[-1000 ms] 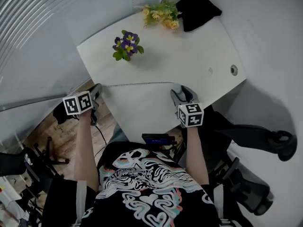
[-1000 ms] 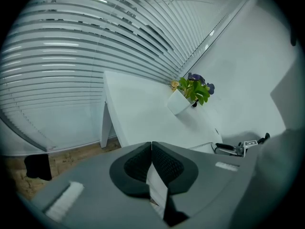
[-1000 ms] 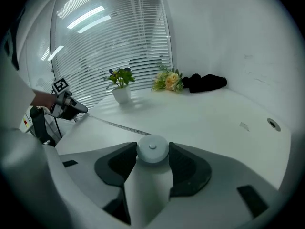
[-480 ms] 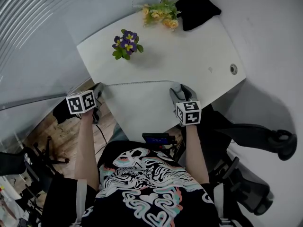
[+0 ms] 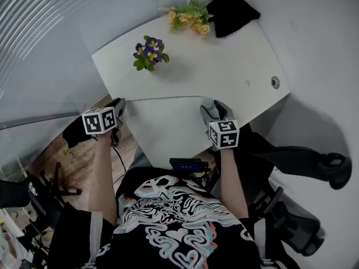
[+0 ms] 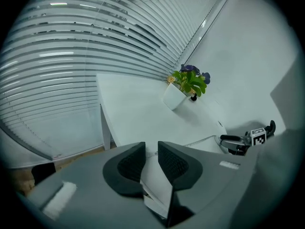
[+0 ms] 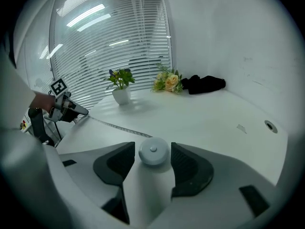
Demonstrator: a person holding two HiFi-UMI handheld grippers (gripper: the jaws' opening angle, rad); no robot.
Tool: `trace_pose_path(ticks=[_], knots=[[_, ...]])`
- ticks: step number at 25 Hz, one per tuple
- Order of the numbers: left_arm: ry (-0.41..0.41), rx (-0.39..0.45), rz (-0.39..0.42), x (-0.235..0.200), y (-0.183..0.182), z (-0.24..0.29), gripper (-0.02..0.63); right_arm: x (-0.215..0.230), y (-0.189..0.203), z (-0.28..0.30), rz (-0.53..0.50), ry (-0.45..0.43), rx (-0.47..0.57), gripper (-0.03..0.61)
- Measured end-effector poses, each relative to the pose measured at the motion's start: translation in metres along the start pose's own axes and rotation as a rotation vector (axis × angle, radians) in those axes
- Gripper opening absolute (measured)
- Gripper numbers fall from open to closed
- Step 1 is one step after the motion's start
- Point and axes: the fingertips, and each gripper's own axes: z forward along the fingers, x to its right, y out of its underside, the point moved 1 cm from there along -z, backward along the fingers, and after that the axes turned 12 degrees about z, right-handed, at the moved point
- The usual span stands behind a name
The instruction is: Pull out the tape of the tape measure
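Note:
A round white tape measure case [image 7: 153, 151] lies on the white table [image 5: 224, 60] between the jaws of my right gripper [image 7: 151, 162]. Those jaws are opening, with a thin gap on each side of the case. The pulled-out tape [image 5: 162, 98] runs left along the table to my left gripper [image 5: 116, 107]. In the left gripper view the tape [image 6: 205, 140] leads from the right gripper [image 6: 225, 140] to the left gripper [image 6: 151, 154], where its end sits between the tips. The left jaws are opening and the pads stand off the tape. In the right gripper view the tape [image 7: 114, 126] stretches to the left gripper [image 7: 82, 111].
A potted purple flower [image 5: 148, 52] stands mid-table. Yellow flowers [image 5: 190, 17] and a black cloth [image 5: 231, 13] lie at the far edge. A cable hole [image 5: 275, 83] is at the right. Window blinds [image 6: 71, 56] line the left side; an office chair [image 5: 303, 167] is at my right.
My left gripper has shifted slightly right toward the table's edge. The right gripper has barely moved, and the tape stays stretched between them.

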Motion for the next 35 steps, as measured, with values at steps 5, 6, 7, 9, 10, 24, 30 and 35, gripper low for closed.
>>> trace_pose_path(ticks=[5,6,7,9,10,24,30,35], knots=[[-0.028,0.031,0.019,0.005,-0.004,-0.003,0.143,0.001,-0.009,-0.011,0.051,0.006,0.043,0.239],[-0.035,0.049,0.023,0.007,-0.007,-0.005,0.144,0.001,-0.012,-0.014,0.055,0.009,0.053,0.235],[-0.043,0.069,0.031,0.009,-0.011,-0.007,0.144,0.000,-0.014,-0.017,0.060,0.012,0.066,0.232],[-0.052,0.108,0.053,0.015,-0.019,-0.012,0.144,-0.003,-0.019,-0.022,0.076,0.008,0.092,0.232],[-0.052,0.126,0.064,0.019,-0.023,-0.014,0.143,-0.004,-0.021,-0.025,0.082,0.003,0.102,0.233],[-0.014,0.322,0.146,0.078,-0.054,-0.048,0.064,-0.030,-0.040,-0.056,0.148,-0.097,0.185,0.105],[0.010,0.417,0.165,0.096,-0.079,-0.070,0.007,-0.044,-0.061,-0.071,0.106,-0.098,0.266,0.003],[0.031,0.531,0.203,0.111,-0.100,-0.097,0.002,-0.056,-0.085,-0.092,0.098,-0.097,0.359,0.002]])
